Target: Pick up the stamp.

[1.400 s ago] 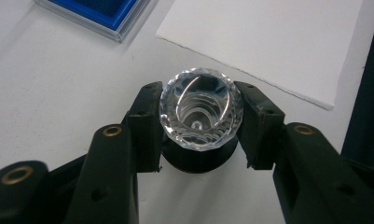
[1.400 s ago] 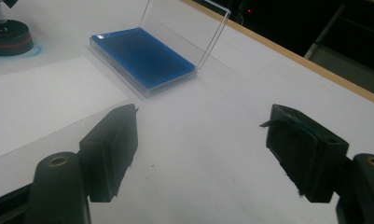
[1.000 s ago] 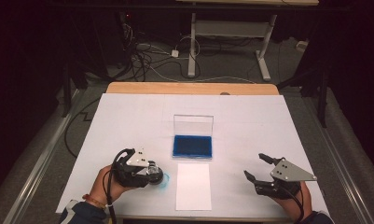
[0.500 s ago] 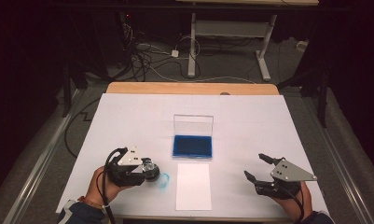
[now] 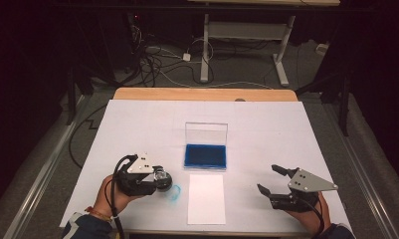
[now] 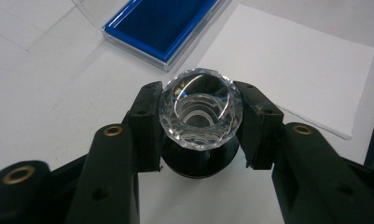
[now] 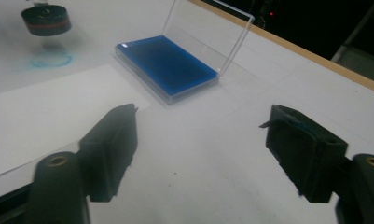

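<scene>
A round stamp [image 6: 201, 109] with a faceted clear knob and a black base sits between the jaws of my left gripper [image 6: 201, 128], which is shut on it. In the high view the left gripper [image 5: 159, 179] holds the stamp [image 5: 163, 177] at the front left, just above a blue ring mark [image 5: 173, 193]. An ink pad [image 5: 205, 155] with a blue cushion and a raised clear lid lies mid-table. A white sheet [image 5: 206, 198] lies in front of it. My right gripper [image 5: 267, 178] rests at the front right, open and empty; its jaws have just been opening [image 7: 203, 121].
The table [image 5: 286, 129] is covered in white, with a wooden strip [image 5: 202, 94] along its far edge. In the right gripper view the ink pad [image 7: 166, 63], the sheet [image 7: 49, 116] and the stamp [image 7: 46, 19] lie ahead. Cables and a desk frame stand on the floor beyond.
The left hand has rolled, bringing the grey plate on top, with the stamp still gripped. The right gripper's jaws stand slightly wider apart than before.
</scene>
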`<move>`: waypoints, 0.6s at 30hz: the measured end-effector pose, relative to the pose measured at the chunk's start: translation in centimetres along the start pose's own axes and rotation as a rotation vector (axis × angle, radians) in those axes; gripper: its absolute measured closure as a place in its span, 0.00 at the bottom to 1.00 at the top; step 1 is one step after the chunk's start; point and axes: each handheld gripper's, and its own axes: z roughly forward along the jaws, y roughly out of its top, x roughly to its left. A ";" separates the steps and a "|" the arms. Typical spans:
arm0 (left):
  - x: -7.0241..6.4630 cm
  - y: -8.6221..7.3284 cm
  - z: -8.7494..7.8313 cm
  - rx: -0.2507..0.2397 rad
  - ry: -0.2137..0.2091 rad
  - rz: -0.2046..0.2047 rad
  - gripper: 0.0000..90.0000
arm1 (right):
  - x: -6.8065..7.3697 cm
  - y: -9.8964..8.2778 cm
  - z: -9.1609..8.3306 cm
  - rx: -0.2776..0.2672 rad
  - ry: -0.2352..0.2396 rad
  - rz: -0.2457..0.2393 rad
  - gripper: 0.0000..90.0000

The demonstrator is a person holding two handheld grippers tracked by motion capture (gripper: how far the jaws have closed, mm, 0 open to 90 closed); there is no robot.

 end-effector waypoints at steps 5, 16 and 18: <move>0.0 0.6 0.2 -0.015 0.000 0.006 0.60 | 0.0 0.0 -0.1 0.000 0.010 -0.005 0.17; -0.1 2.2 0.4 -0.049 -0.008 0.023 0.60 | 0.1 -0.2 -0.1 0.016 0.007 -0.006 0.18; -0.1 2.5 0.5 -0.053 -0.008 0.028 0.60 | 0.1 -0.2 -0.1 0.017 0.006 -0.009 0.19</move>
